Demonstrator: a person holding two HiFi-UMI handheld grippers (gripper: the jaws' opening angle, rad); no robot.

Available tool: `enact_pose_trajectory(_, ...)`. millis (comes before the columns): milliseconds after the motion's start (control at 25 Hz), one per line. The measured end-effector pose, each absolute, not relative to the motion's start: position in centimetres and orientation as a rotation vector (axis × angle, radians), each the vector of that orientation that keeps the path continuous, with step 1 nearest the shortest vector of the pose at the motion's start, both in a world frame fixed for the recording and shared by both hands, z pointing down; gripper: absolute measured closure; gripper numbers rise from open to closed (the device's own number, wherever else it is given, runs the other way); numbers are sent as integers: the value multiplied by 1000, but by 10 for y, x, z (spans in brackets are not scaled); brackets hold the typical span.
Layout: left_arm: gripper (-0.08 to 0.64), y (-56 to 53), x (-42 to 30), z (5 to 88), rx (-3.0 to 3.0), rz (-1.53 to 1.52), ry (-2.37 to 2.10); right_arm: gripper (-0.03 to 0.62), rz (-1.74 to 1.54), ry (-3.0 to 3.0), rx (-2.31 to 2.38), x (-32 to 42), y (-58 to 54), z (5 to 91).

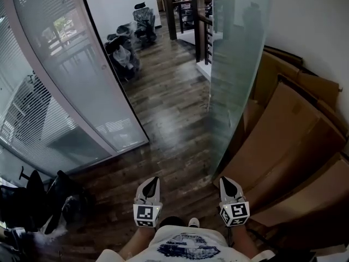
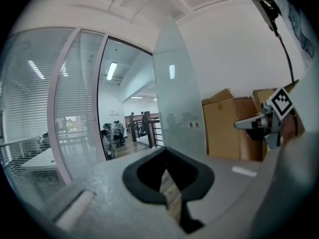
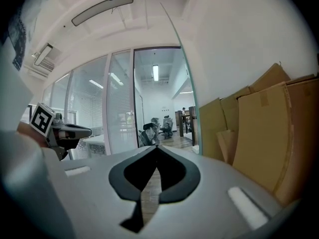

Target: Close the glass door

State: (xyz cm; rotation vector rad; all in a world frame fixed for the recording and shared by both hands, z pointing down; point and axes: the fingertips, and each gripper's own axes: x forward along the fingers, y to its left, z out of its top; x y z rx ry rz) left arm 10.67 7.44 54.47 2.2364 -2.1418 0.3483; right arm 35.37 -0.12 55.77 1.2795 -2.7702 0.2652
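The frosted glass door (image 1: 235,64) stands swung open on the right, its free edge towards me and its panel in front of stacked cardboard. In the left gripper view the glass door (image 2: 179,98) rises just ahead with two small holes in it. In the right gripper view only the glass door's (image 3: 188,103) thin edge shows. My left gripper (image 1: 154,180) and right gripper (image 1: 225,180) are held side by side low in the head view, short of the door and not touching it. Both are shut and empty, as the left gripper (image 2: 165,149) and right gripper (image 3: 157,147) show in their own views.
A curved glass partition with blinds (image 1: 65,86) bounds the left side of the doorway. Flattened cardboard boxes (image 1: 294,146) lean on the right wall behind the door. Plastic-wrapped chairs (image 1: 124,51) and a wooden railing (image 1: 199,26) stand beyond the opening. A dark chair (image 1: 49,201) sits at lower left.
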Motion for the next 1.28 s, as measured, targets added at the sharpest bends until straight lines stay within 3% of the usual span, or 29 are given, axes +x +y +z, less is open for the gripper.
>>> enact_pose_trajectory(1280,560,-123,52,568,2322,351,-1968,584,319,-2694,1289,273,-157,574)
